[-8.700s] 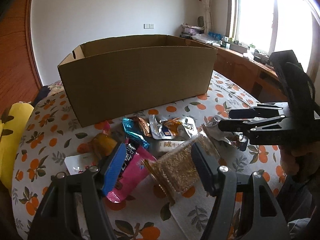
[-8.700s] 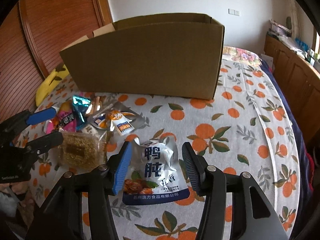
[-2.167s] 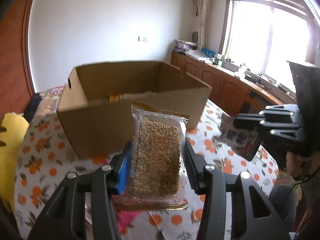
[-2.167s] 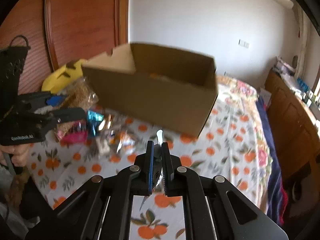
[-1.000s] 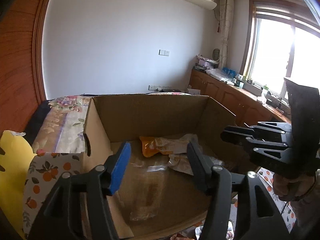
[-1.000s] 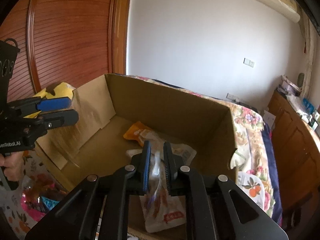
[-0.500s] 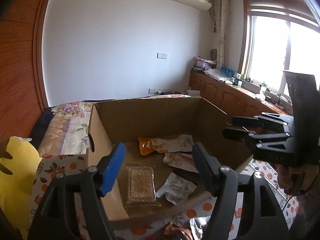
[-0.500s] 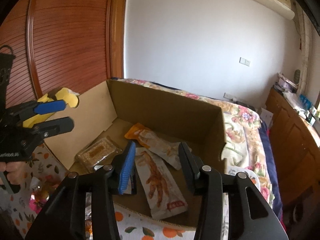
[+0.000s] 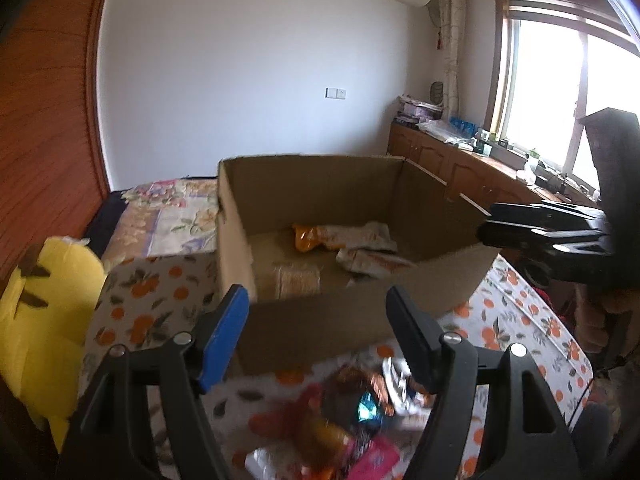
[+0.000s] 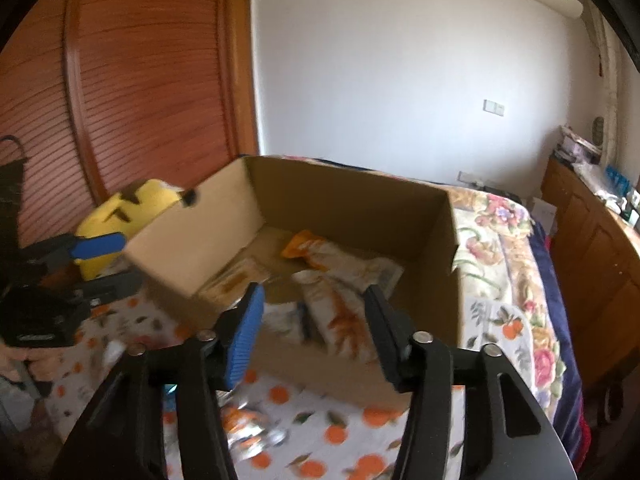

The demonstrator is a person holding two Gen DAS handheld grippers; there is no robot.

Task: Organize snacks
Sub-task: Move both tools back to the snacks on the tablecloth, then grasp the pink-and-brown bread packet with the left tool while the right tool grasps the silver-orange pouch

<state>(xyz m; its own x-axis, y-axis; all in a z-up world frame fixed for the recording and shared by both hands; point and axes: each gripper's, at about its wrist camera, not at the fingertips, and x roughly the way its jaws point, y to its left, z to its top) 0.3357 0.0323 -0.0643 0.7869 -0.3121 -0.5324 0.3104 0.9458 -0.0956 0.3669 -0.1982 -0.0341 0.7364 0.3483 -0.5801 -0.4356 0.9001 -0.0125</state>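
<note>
An open cardboard box stands on the orange-print cloth. Inside lie a grain-bar packet, an orange packet and pale chicken-feet packets. My left gripper hangs open and empty just in front of the box's near wall. My right gripper is over the box's near right corner. Its jaws are opening with nothing between them, and a chicken-feet packet lies below on the box floor. Several loose snacks lie blurred on the cloth under the left gripper.
A yellow plush toy sits left of the box. The cloth spreads to the right of the box, and a floral bedcover lies behind it. Wooden cabinets run under the window, and a slatted wooden door is at the left.
Both grippers carried packets over the box and let them go; the grain-bar and chicken-feet packets now lie inside. Both grippers have pulled back towards the near wall with wider jaws.
</note>
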